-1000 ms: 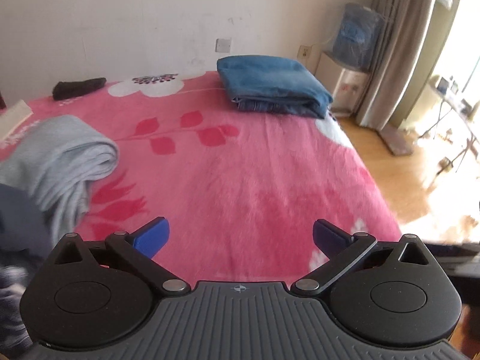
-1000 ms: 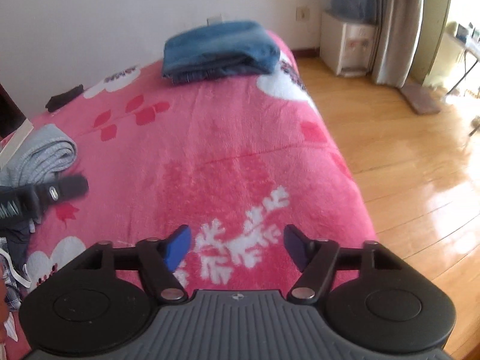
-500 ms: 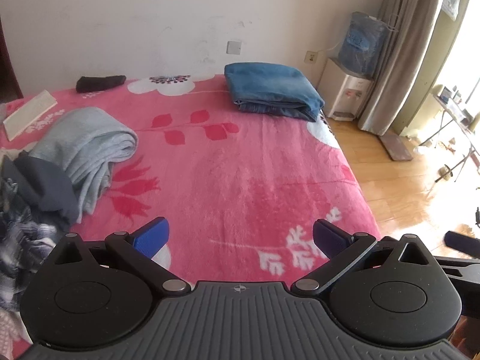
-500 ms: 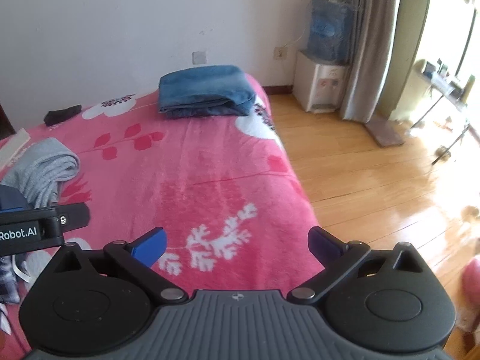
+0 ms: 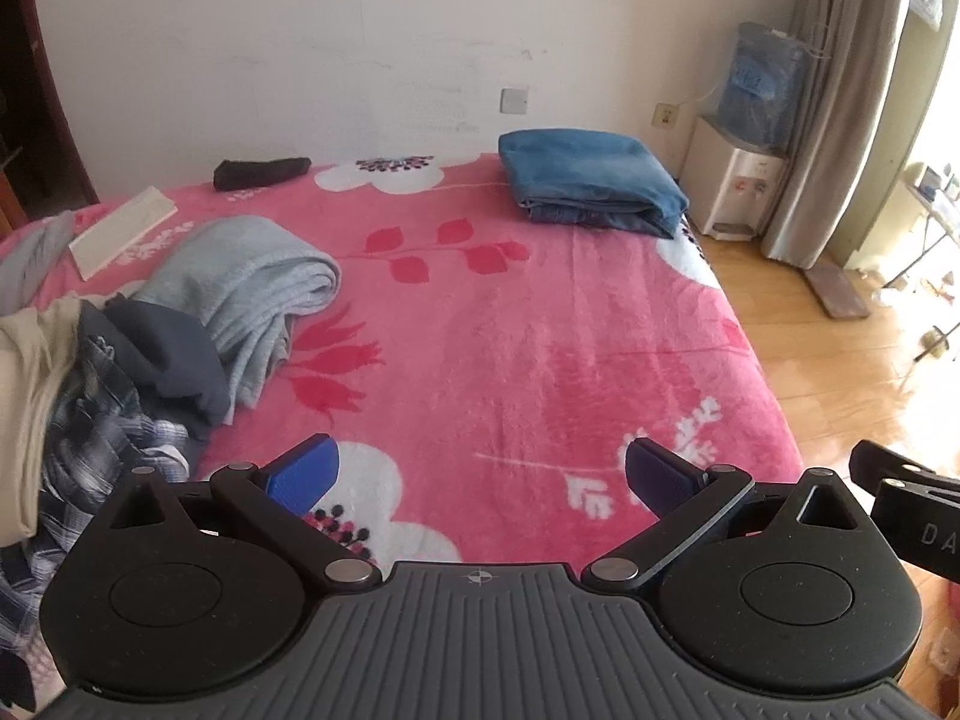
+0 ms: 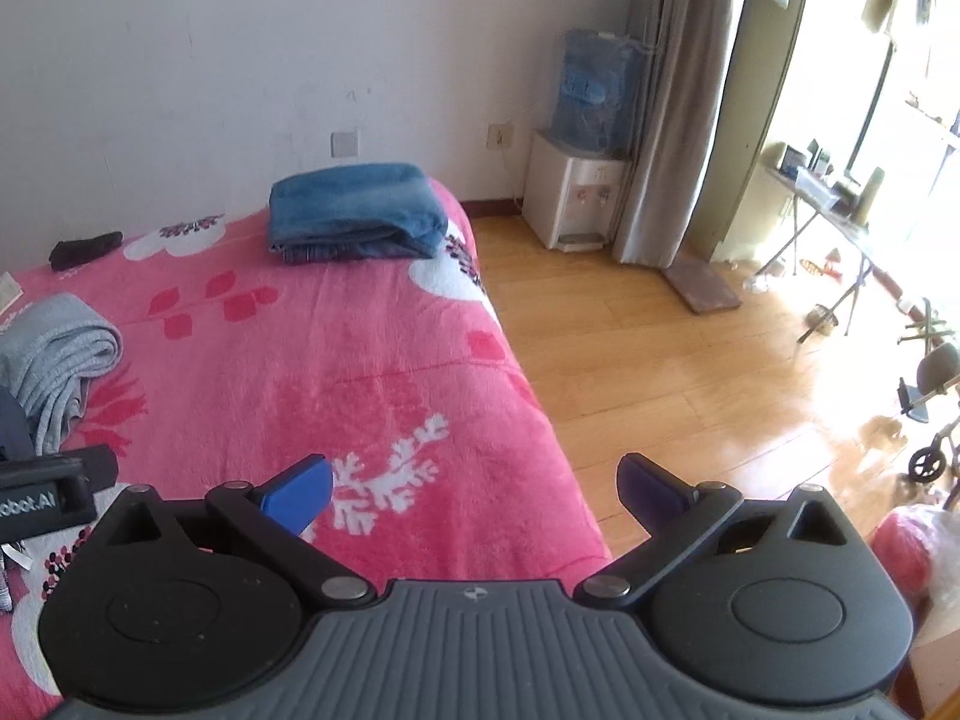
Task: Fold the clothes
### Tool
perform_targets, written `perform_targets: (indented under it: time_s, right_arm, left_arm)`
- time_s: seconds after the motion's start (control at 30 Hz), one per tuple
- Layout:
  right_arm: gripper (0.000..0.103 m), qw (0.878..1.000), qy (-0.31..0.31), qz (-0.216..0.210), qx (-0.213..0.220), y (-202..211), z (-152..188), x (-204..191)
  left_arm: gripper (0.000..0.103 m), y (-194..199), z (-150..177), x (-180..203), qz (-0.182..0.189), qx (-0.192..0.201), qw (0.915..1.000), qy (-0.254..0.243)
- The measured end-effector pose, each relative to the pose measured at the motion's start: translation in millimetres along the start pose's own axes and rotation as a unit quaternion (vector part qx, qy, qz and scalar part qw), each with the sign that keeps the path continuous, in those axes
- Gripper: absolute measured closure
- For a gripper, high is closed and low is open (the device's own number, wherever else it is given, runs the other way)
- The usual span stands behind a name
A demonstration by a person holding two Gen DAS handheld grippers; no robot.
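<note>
A folded blue garment (image 5: 591,183) lies at the far right corner of the pink flowered bed (image 5: 510,348); it also shows in the right wrist view (image 6: 354,213). A pile of unfolded clothes lies at the left: a light grey garment (image 5: 252,294), a dark navy one (image 5: 165,360), a plaid one (image 5: 90,450) and a beige one (image 5: 24,396). My left gripper (image 5: 480,474) is open and empty above the bed's near edge. My right gripper (image 6: 474,489) is open and empty above the bed's right edge.
A small black item (image 5: 261,171) and a pale flat box (image 5: 120,231) lie near the wall. A water dispenser (image 6: 585,180), curtain (image 6: 678,96) and wooden floor (image 6: 660,360) are to the right of the bed. A wheelchair (image 6: 930,414) stands at the far right.
Both grippers have pulled back and risen, so more of the bed and room shows. The right gripper's jaws have opened wider. The clothes have not moved.
</note>
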State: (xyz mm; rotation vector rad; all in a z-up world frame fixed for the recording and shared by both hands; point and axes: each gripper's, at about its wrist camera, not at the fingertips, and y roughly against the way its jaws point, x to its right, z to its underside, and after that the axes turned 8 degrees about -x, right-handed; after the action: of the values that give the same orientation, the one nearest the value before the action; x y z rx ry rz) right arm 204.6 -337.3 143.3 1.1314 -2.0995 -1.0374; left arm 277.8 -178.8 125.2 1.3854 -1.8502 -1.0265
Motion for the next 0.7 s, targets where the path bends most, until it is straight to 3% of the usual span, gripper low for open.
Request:
perform_targets:
  time_s: [0.13, 0.7]
  right_arm:
    - [0.000, 1.000, 0.005, 0.001, 0.003, 9, 0, -2]
    - [0.000, 1.000, 0.007, -0.014, 0.005, 23, 7, 2]
  left_arm:
    - [0.001, 11, 2, 2, -0.008, 0.016, 0.9998, -0.002]
    - [0.001, 28, 7, 11, -0.010, 0.017, 0.9998, -0.002]
